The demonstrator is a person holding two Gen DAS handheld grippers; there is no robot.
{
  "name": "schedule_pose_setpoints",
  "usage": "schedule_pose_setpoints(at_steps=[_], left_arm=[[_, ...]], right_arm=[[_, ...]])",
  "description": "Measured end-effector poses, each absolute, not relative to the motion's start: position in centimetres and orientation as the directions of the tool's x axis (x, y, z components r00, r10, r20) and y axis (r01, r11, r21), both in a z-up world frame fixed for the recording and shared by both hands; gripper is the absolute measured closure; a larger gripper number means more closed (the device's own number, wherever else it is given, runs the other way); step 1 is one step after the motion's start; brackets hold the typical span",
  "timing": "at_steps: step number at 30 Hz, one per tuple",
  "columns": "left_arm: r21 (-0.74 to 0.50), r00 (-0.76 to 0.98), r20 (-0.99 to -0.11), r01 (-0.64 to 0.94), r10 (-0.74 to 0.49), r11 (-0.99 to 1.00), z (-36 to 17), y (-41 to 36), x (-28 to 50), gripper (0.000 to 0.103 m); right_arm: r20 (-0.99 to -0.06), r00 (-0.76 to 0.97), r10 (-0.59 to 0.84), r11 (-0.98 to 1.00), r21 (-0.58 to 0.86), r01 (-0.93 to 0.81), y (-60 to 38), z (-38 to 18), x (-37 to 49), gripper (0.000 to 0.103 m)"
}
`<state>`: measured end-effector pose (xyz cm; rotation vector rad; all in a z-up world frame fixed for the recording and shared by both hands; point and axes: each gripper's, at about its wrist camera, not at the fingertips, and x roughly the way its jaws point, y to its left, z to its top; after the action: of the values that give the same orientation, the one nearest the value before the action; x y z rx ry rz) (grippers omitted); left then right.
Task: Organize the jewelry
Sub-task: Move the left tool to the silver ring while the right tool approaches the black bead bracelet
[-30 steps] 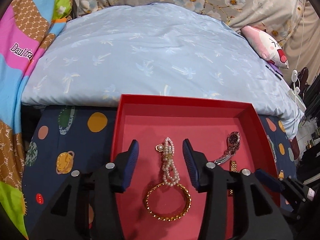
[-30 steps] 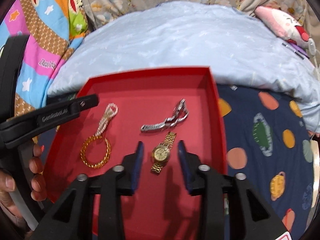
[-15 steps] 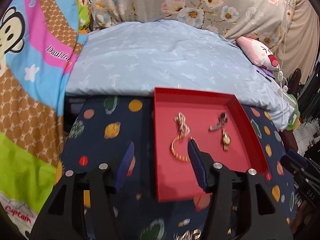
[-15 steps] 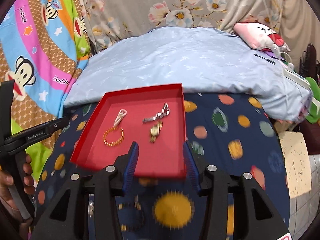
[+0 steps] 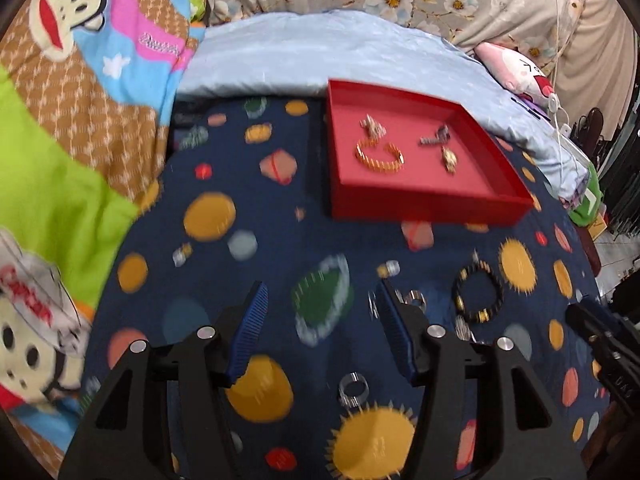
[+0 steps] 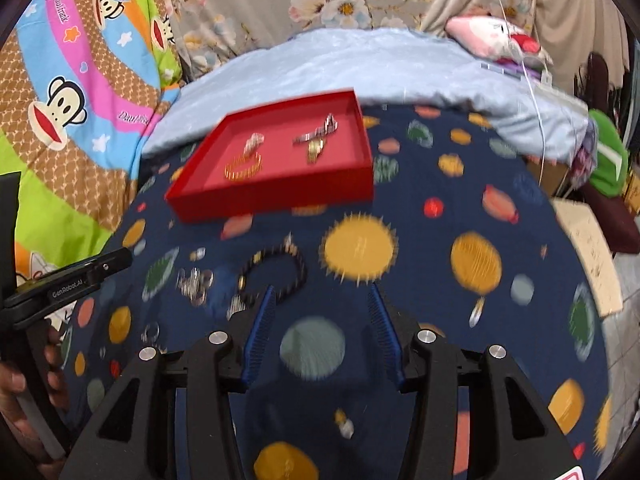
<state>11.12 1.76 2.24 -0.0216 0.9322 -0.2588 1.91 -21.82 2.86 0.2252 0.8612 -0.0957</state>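
- The red tray [image 5: 424,204] sits at the far side of the planet-print bedspread [image 5: 224,184], its near wall facing both cameras; I judge it is the collecting place for the jewelry, since pieces already lie inside it.
- In the tray, a gold bangle [image 5: 379,157] lies just in front of a pearl strand [image 5: 372,127] on the left half, and a silver watch [image 5: 436,136] and a gold watch [image 5: 449,158] lie close together on the right half. That looks like sorting by kind, bracelets on one side and watches on the other.
- Loose pieces are not yet put away: a black beaded bracelet [image 6: 276,276] lies on the bedspread just ahead of the right gripper [image 6: 320,320], a small cluster of silver rings [image 6: 194,280] lies to its left, and one silver ring [image 5: 352,388] rests between the fingers of the left gripper [image 5: 320,332].
- Both grippers are empty. Their jaws stand about half apart and have just been opening, with nothing between the pads but bedspread, likely in readiness for the next pick.
- Both point downward over the near part of the bed, well apart from the tray, which suits reaching for the scattered items.
- In the right wrist view the person's left hand [image 6: 16,392] grips the handle of the left gripper at the frame's left edge.
- The blur makes the smallest pieces hard to identify.
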Motion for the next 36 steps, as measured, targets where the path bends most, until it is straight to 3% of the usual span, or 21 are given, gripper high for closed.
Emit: schedule_pose_setpoints(at_steps=[5,15,36], left_arm=[[-0.103,0.572,-0.795,0.199,-0.201,0.975,0.7,1.3,8.9,0.049],[-0.111,0.546,-0.813,0.195,-0.202,0.974,-1.4,2.5,6.4,0.049],[-0.134,0.503,-0.827,0.257,-0.251,0.957,-2.4,1.0,5.8,0.049]], right_arm=[[-0.773,0.633,0.047,0.96,0.21,0.185,-21.1,1.0,0.8,0.055],[-0.797,0.603,0.044,0.973,0.172,0.156,-18.8,-0.9,0.1,0.055],[-0.792,0.61,0.026,0.966,0.177,0.188,-19.6,-1.8,7.4,0.061]])
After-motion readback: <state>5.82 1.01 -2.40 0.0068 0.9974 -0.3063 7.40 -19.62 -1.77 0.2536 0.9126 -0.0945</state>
